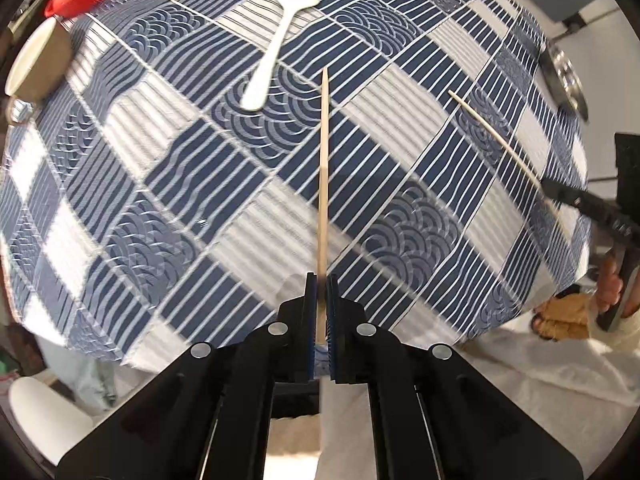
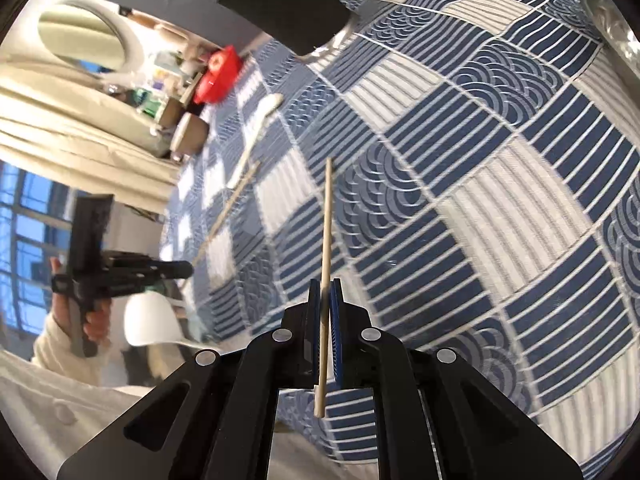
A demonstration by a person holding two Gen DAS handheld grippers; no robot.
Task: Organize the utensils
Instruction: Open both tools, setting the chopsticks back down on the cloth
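While each hand-held gripper [image 1: 321, 280] [image 2: 325, 286] clamps one chopstick [image 1: 323, 168] [image 2: 326, 232], both chopsticks jut straight forward.

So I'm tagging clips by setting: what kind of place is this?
Probably a home dining table: a patterned blue-and-white tablecloth, a white spoon, a cup, and curtains beside a window.

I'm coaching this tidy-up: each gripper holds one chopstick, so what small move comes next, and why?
Probably bring the two sticks side by side, tips aligned. The left gripper is shut on one chopstick, the right gripper on the other chopstick, both above the tablecloth and apart; the white spoon lies untouched.
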